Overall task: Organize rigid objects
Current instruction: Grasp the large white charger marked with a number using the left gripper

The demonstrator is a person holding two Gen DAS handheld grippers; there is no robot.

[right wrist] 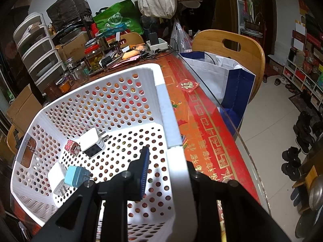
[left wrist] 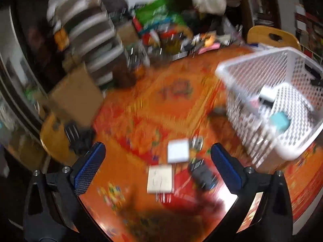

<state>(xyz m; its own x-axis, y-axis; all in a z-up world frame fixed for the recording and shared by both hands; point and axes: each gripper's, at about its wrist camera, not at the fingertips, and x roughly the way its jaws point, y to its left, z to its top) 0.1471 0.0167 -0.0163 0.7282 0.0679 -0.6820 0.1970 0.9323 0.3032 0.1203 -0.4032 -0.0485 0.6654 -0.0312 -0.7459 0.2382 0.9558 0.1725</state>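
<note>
The left wrist view is blurred. My left gripper (left wrist: 157,148) is open wide above the orange tablecloth, with nothing between its blue pads (left wrist: 89,167). On the cloth ahead of it lie a white adapter (left wrist: 178,151), a cream adapter (left wrist: 160,179) and a black adapter (left wrist: 203,175). The white perforated basket (left wrist: 252,60) stands to the right. My right gripper (right wrist: 167,161) is shut on the basket's near wall (right wrist: 167,109), one pad (right wrist: 144,169) inside it. Inside lie a white and black charger (right wrist: 92,142), a red patterned one (right wrist: 71,147), a light blue one (right wrist: 77,176) and a white one (right wrist: 58,178).
Jars, cables and bags crowd the table's far end (right wrist: 113,56). Plastic drawers (right wrist: 38,48) and a cardboard box (right wrist: 22,104) stand at the left. A wooden chair (right wrist: 232,46) with a white and blue bag (right wrist: 226,76) sits beyond the glass table edge (right wrist: 232,125) on the right.
</note>
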